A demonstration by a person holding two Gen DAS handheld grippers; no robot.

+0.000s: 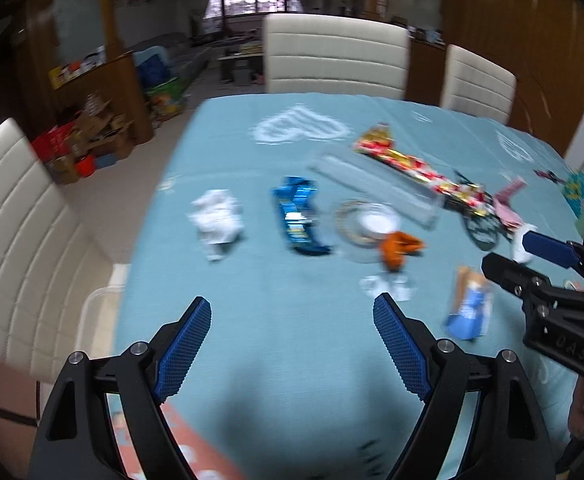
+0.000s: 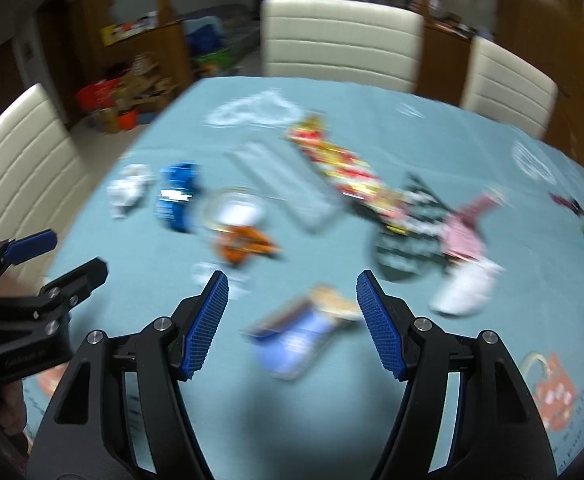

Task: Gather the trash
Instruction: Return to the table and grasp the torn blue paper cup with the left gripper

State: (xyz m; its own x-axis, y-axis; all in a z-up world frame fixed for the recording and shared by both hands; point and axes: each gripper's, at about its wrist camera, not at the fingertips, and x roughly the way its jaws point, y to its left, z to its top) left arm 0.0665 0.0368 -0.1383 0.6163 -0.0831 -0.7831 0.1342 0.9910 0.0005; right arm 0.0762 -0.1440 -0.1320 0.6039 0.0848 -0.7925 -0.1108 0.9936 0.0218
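**Both claws wide over the litter, nothing picked yet**

Left wrist view. Nearest me, my left gripper point(image 1: 292, 344) stands wide and empty above bare teal tablecloth point(image 1: 252, 300), so I can drop onto whichever scrap I choose. Landmark: the clear round lid point(image 1: 366, 224). Beyond my fingers, a blue wrapper point(image 1: 298, 216) lies just left of the lid, and a crumpled white paper point(image 1: 216, 222) further left, apart from it. An orange wrapper point(image 1: 400, 248) touches the lid's near edge. A clear plastic tray point(image 1: 376, 186) and a long red-gold wrapper point(image 1: 416, 168) lie behind the lid. My right gripper point(image 1: 520, 256) enters from the right, jaws apart, nothing between them. All blurred.

Right wrist view. My right gripper point(image 2: 292, 324) is moderately open and empty, framing a blue-and-tan packet point(image 2: 300, 332) that lies on the cloth nearer me than the lid point(image 2: 234, 208); likely my first pick. To the lid's right: a dark patterned wrapper point(image 2: 408, 248), a pink packet point(image 2: 464, 232), a white scrap point(image 2: 464, 292). Trash lies scattered loosely, so I judge one-by-one pinches suit. No bin visible.
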